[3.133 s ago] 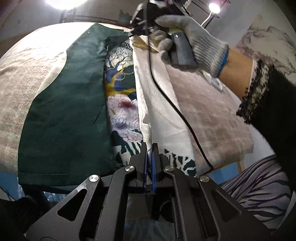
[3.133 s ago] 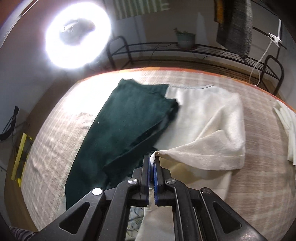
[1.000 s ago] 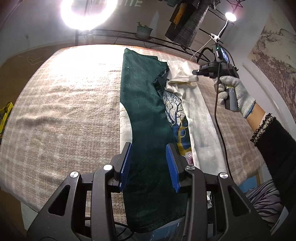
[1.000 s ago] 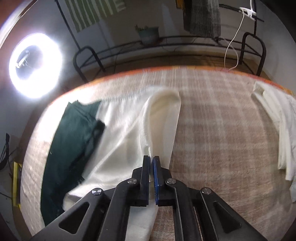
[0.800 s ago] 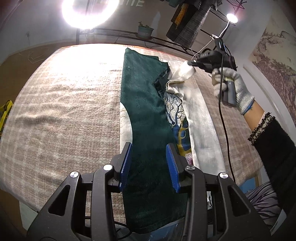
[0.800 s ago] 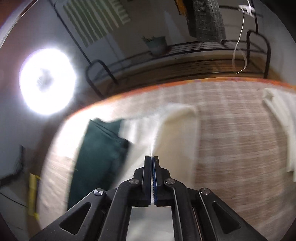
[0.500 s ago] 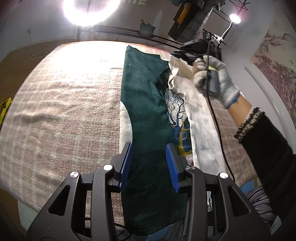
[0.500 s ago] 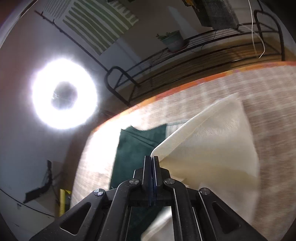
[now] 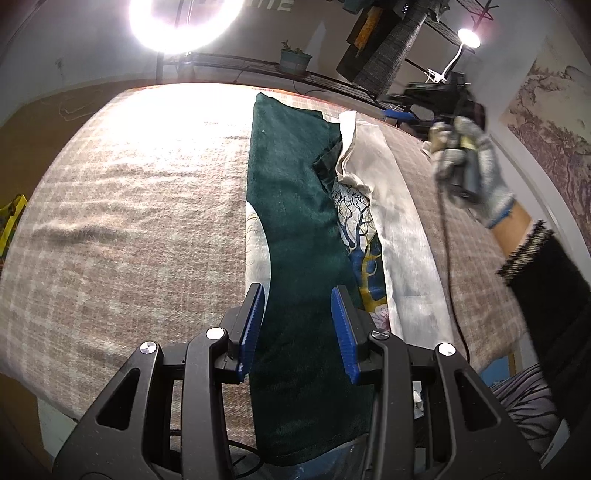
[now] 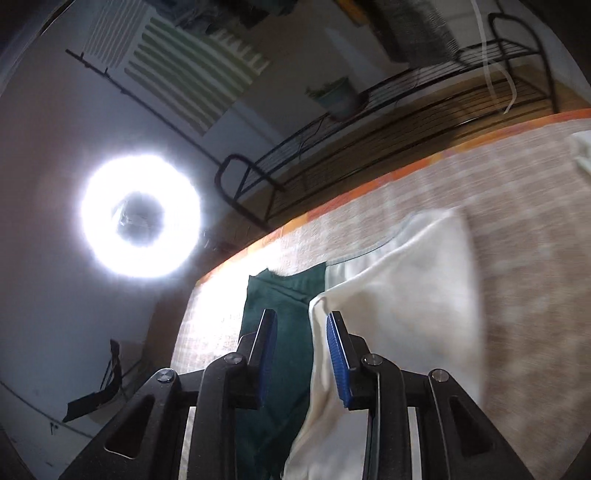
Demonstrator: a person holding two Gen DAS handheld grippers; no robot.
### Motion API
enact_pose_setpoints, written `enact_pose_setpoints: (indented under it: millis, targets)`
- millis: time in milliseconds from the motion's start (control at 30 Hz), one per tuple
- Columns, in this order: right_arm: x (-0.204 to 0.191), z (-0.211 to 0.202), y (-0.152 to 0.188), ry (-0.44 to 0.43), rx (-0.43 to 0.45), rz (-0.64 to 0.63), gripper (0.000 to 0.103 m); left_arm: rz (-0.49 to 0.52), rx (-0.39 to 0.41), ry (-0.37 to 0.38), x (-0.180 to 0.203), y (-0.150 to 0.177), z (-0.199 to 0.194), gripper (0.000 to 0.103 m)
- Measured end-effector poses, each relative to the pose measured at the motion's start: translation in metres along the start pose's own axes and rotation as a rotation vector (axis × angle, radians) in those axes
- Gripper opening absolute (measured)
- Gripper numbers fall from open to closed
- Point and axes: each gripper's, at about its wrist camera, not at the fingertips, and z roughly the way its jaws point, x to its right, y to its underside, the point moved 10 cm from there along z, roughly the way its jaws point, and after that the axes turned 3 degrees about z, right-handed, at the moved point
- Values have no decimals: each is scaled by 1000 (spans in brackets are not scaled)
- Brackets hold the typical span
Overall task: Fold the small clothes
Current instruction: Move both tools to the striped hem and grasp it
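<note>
Left gripper (image 9: pixel 297 326): jaws spread wide, blue pads apart, nothing between them. It hovers over the near end of the garment (image 9: pixel 295 229), above the near edge of the table (image 9: pixel 110 229).

Right gripper (image 10: pixel 301 352): jaws also spread, nothing clamped. In the left wrist view it appears at the far right, held in a grey knit-gloved right hand (image 9: pixel 467 173), raised above the table's right edge and apart from the cloth. A black cable (image 9: pixel 447 251) hangs from it down toward the near right corner.

Garment: one long piece lying lengthwise down the middle of the table, from the far edge to past the near edge, where its dark green end drapes over. The dark green panel lies on top along the left. A cream panel (image 9: pixel 399 221) runs along its right side. Between the two, a strip of printed lining shows, with tree and flower motifs in blue, yellow and white. At the far end the cream fabric is bunched in a raised fold against the green edge. In the right wrist view the cream layer (image 10: pixel 399 325) sits under the right pad, the green under the left; this frame is motion-blurred.

Table is covered with a beige checked cloth. Beyond the far edge: ring light (image 9: pixel 181 22), black metal rack (image 10: pixel 369 129), potted plant (image 9: pixel 295 59).
</note>
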Motion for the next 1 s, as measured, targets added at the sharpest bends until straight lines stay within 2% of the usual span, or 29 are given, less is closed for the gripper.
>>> enact_pose_setpoints:
  millis: [200,300,400,567,700,833,1000]
  targets:
    - [-11,-74,6,18,39,-61,33,19,1,-36,-11,9,-4,38]
    - [-20,-107,28,27,30,-107,35,17,-14,-33,-15,16,-5,38]
    - [-19,-137,69,53,-10,-154,36,26,-37,-40,-19,27,-4,38]
    - [-1,-170,139,108,-102,-171,36,5,-120,6,-19,58,1,38]
    - [17,-187,218,166,-205,-213,36,3,-174,21,-18,90,0,38]
    - [34,-191,291,184,-318,-215,36,-19,-198,44,-16,111,-4,38]
    - [43,-199,353,137,-395,-183,36,-32,-224,72,-8,128,-7,38]
